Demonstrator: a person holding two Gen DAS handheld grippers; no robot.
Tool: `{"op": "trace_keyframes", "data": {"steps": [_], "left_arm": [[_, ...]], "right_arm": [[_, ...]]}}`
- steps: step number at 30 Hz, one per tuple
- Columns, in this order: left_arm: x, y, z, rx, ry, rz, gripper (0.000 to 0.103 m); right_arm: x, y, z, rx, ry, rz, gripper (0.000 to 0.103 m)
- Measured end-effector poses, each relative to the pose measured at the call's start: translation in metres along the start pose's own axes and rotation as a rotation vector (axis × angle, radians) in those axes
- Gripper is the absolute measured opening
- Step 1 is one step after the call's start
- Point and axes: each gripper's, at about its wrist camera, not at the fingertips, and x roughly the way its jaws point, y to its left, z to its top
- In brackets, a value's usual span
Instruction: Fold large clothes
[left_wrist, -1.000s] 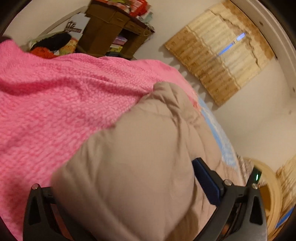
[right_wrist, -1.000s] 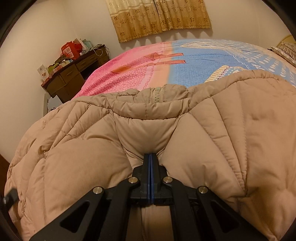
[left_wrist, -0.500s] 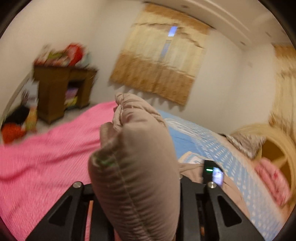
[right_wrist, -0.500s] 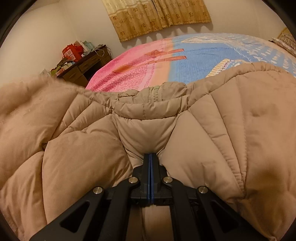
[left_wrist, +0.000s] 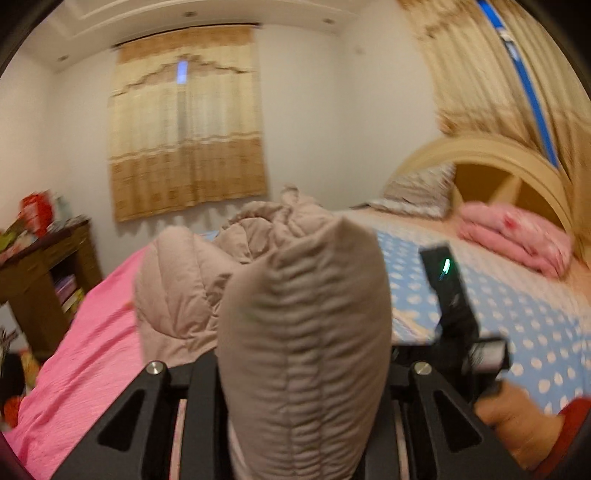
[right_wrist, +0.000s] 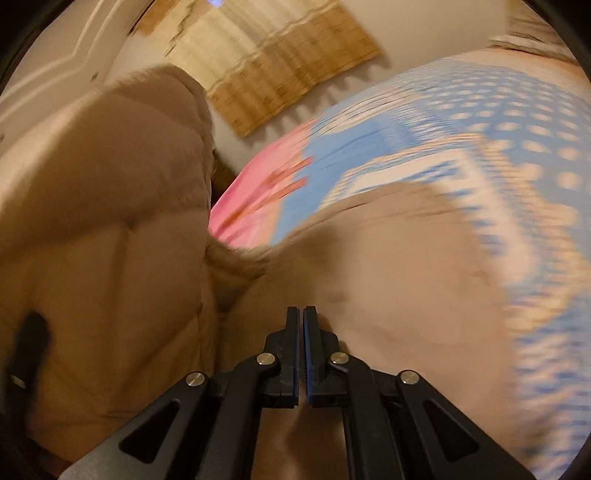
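In the left wrist view a thick fold of the beige puffer jacket (left_wrist: 303, 332) bulges up between the fingers of my left gripper (left_wrist: 303, 373), which is shut on it and holds it above the bed. More of the jacket (left_wrist: 173, 291) bunches behind it. My right gripper (left_wrist: 448, 291) shows to the right, held by a hand with a red sleeve. In the blurred right wrist view my right gripper (right_wrist: 303, 325) has its blue pads together, pinching the jacket (right_wrist: 388, 280). A lifted part of the jacket (right_wrist: 103, 206) rises on the left.
The bed's sheet is pink (left_wrist: 85, 350) on the left and blue with dots (left_wrist: 517, 306) on the right. A folded pink blanket (left_wrist: 513, 236) and a pillow (left_wrist: 417, 192) lie by the headboard (left_wrist: 491, 151). A cluttered wooden desk (left_wrist: 40, 273) stands left.
My left gripper closed on the jacket fold, rolled upright and carried it up off the pink sheet. My right gripper, still shut, swung sideways with the jacket, and its view tilted and blurred.
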Motion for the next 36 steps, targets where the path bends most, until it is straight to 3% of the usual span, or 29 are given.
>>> {"op": "trace_keyframes", "data": {"steps": [4,8,13,18,21,24,27,30,32,33,36], "left_arm": [[0.029,-0.057,-0.017,0.113,0.086,-0.043,0.026],[0.046,-0.097,-0.038,0.233,0.139,0.003,0.026],[0.042,-0.108,-0.058,0.312,0.135,0.026,0.026],[0.038,-0.117,-0.064,0.345,0.112,0.027,0.027],[0.038,-0.123,-0.066,0.358,0.095,0.041,0.027],[0.032,-0.126,-0.066,0.341,0.068,0.068,0.027],[0.022,-0.123,-0.07,0.338,0.042,0.089,0.027],[0.02,-0.133,-0.072,0.4,0.027,0.148,0.027],[0.029,-0.136,-0.071,0.41,0.051,0.162,0.027],[0.034,-0.137,-0.071,0.411,0.064,0.152,0.028],[0.051,-0.141,-0.073,0.429,0.097,0.102,0.031]], "right_arm": [[-0.038,-0.044,-0.004,0.032,-0.019,-0.055,0.002],[-0.055,-0.076,-0.01,0.079,-0.011,-0.065,0.002],[-0.077,-0.096,0.003,0.164,-0.058,0.034,0.002],[-0.082,-0.07,0.031,0.091,-0.073,0.116,0.002],[-0.058,-0.061,0.037,0.063,0.041,0.064,0.003],[-0.033,-0.06,0.041,0.052,0.075,0.047,0.003],[-0.002,-0.047,0.046,0.056,0.115,0.128,0.003],[0.033,-0.032,0.045,0.01,0.168,0.23,0.003],[0.052,-0.041,0.04,-0.01,0.167,0.236,0.0],[0.061,-0.054,0.036,0.011,0.178,0.254,0.0],[0.08,-0.111,0.022,0.239,0.216,0.435,0.0]]}}
